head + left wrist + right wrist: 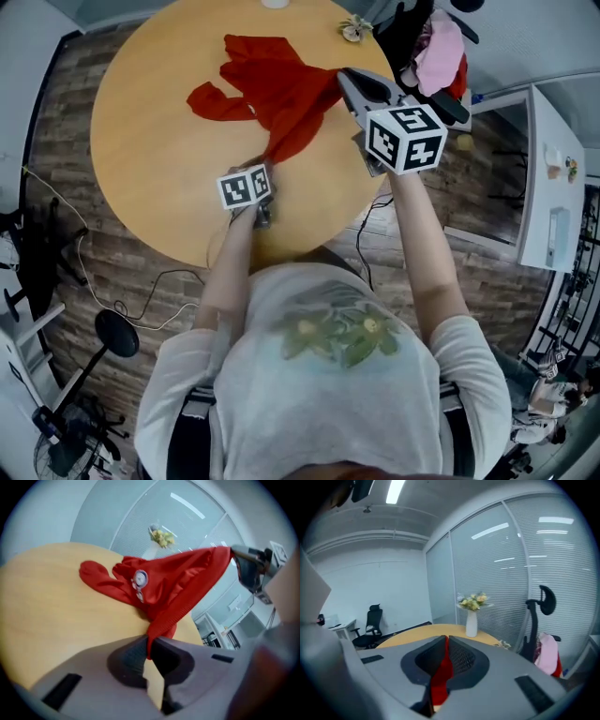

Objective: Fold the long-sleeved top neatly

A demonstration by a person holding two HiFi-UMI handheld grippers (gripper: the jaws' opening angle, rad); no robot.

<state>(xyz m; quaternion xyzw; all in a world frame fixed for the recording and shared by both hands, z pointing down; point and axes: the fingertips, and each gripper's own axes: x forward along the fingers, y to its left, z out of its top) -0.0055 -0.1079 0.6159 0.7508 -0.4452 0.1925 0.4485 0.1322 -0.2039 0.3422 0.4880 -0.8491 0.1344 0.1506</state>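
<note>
A red long-sleeved top [272,89] lies crumpled on the round wooden table [150,178], one sleeve trailing to the left. My left gripper [266,169] is low over the table near its front edge and shut on a ribbed edge of the top [161,620], pinched between its jaws [149,641]. My right gripper [343,77] is raised above the table at the right, shut on another edge of the top, so the cloth stretches between the two grippers. In the right gripper view a red strip [441,677] sits between the closed jaws [446,641]. The right gripper [234,555] also shows in the left gripper view.
A white vase of flowers [471,616] stands at the table's far edge. A small dried flower [356,28] lies at the far right. A chair draped with pink clothing [439,52] stands beside the table, a white desk [553,187] further right. Cables [141,300] run across the floor.
</note>
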